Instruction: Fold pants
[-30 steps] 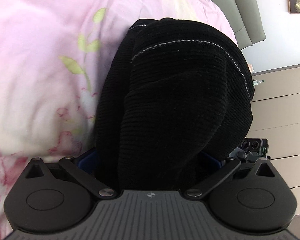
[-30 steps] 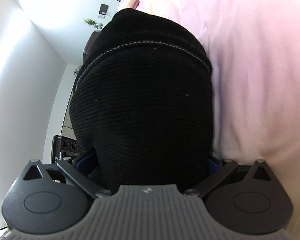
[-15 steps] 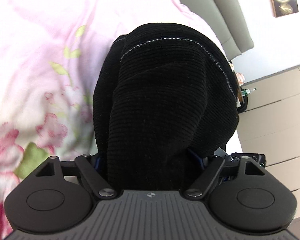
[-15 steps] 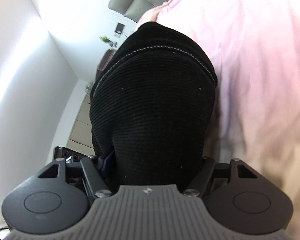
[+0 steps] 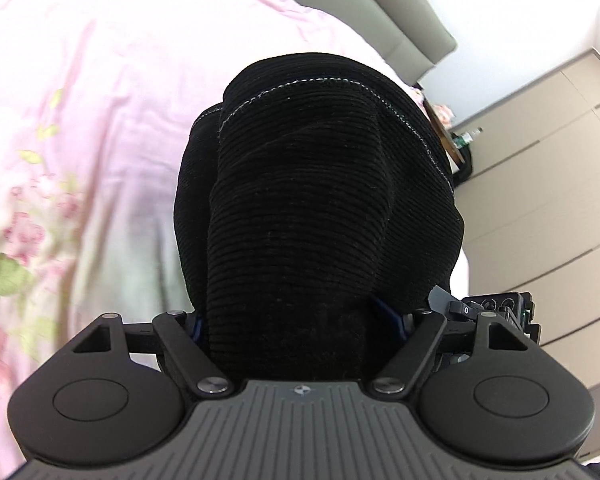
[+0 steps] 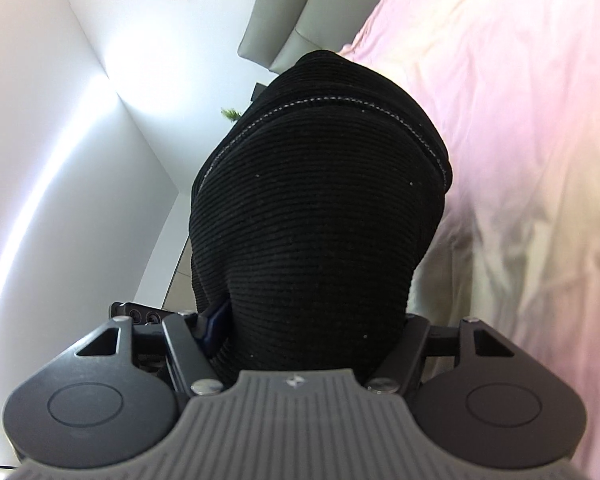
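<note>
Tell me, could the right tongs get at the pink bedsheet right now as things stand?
Probably not. The right tongs are shut on a thick bunch of the black pants, which drapes forward over the fingers and fills the grip. The pink bedsheet lies open beyond, but the pants would have to be let go first.

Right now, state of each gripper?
Left gripper: shut on the black ribbed knit pants.
Right gripper: shut on the same pants.

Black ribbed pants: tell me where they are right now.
The black ribbed pants fill the middle of both wrist views, clamped in the left tool and the right tool, hanging in front of the pink floral bedsheet.
</note>
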The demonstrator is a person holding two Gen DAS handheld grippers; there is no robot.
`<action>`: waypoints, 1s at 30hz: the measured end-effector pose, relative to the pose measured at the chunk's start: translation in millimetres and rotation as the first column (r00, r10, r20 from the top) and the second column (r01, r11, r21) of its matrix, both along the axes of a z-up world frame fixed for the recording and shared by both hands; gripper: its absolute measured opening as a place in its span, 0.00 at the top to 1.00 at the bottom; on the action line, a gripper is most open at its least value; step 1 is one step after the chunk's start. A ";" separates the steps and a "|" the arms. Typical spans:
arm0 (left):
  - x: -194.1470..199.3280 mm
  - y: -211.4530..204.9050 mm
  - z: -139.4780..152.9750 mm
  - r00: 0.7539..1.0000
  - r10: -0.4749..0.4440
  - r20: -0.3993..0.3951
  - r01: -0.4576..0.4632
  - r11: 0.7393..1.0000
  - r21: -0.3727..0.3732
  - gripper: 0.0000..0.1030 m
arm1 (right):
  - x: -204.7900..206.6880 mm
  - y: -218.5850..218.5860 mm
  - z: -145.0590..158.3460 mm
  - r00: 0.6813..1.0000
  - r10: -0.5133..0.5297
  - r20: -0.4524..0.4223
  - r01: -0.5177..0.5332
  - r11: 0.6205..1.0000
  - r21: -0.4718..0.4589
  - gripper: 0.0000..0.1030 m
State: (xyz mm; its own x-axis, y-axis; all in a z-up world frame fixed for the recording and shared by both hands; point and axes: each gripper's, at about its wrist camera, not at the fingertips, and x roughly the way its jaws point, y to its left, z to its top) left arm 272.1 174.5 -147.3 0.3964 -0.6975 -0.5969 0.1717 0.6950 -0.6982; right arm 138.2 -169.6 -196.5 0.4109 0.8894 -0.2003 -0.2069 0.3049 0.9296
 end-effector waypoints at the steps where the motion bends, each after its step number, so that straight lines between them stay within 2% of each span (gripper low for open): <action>1: -3.4 -4.5 3.6 1.000 -0.009 0.007 0.009 1.000 -0.004 0.14 | -5.3 -5.1 5.2 1.000 -0.005 0.005 0.005 1.000 -0.004 0.38; 10: -29.1 -51.2 39.0 0.996 -0.068 0.060 0.070 0.996 -0.049 0.14 | -42.7 -49.7 57.1 0.996 -0.052 0.070 0.056 0.997 -0.055 0.39; 17: -31.0 -79.7 56.4 0.991 -0.101 0.086 0.105 0.993 -0.049 0.14 | -68.5 -79.7 73.0 0.991 -0.082 0.102 0.089 0.994 -0.070 0.39; 24: -11.5 -122.1 60.8 0.986 -0.140 0.093 0.146 0.987 -0.061 0.14 | -76.7 -115.9 87.2 0.982 -0.131 0.132 0.144 0.985 -0.090 0.39; 30: 24.9 -175.5 75.0 0.977 -0.177 0.122 0.186 0.980 -0.073 0.14 | -59.0 -174.5 113.8 0.974 -0.169 0.153 0.186 0.977 -0.108 0.39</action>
State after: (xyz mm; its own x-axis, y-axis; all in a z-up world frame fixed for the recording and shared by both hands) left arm 297.0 -1.0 -72.3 0.3206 -0.8096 -0.4917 0.3713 0.5850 -0.7211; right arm 79.2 -344.0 -82.7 0.5920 0.7726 -0.2295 -0.2671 0.4567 0.8486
